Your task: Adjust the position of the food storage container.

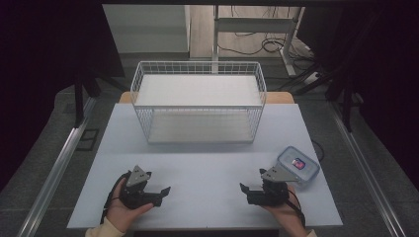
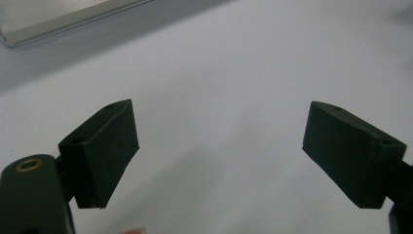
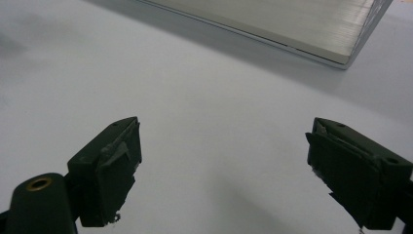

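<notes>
Both your grippers, left gripper (image 1: 157,193) and right gripper (image 1: 248,192), rest with jaws wide apart, empty. Turn toward the lidded box (image 1: 298,165) squarely before closing.

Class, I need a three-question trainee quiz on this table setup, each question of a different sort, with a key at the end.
1. True or false: the wire basket holds the clear lidded container.
2. Which gripper is nearer that container? A) left gripper B) right gripper
3. Fill in: both grippers' jaws are ____.

Key:
1. False; the container sits on the table, outside the basket, at the right.
2. B.
3. Open, with nothing between them.
</notes>
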A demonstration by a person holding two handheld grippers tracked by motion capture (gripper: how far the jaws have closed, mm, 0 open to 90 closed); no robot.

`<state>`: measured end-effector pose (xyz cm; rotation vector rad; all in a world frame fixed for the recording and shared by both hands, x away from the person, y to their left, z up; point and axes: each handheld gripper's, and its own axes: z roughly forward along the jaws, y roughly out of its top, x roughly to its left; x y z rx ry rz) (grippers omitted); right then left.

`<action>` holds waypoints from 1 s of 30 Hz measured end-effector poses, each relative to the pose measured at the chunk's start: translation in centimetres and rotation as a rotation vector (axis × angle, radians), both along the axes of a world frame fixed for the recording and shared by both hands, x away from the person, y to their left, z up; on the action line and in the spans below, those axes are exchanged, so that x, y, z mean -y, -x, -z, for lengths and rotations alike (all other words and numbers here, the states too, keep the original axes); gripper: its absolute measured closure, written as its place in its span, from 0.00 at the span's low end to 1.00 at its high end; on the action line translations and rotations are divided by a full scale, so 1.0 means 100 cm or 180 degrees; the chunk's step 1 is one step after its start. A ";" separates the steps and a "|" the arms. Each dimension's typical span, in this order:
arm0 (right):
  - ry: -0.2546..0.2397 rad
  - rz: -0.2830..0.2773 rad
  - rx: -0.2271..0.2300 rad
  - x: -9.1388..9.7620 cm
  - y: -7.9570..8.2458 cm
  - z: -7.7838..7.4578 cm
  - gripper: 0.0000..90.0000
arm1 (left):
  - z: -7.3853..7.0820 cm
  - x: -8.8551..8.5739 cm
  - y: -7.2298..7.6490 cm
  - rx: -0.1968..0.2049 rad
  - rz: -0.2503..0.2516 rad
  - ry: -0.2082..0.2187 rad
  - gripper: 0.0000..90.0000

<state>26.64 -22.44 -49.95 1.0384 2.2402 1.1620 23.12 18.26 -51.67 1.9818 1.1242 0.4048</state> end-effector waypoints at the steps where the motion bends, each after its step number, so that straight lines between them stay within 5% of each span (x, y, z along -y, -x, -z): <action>1: 0.0002 -0.0005 -0.0002 0.000 0.000 0.000 0.15 | 0.000 0.000 0.000 0.0007 -0.0001 -0.0008 0.14; 30: 0.0035 -0.0041 -0.0109 -0.001 -0.005 -0.001 0.23 | -0.002 -0.006 0.004 0.0055 -0.0029 -0.0023 0.15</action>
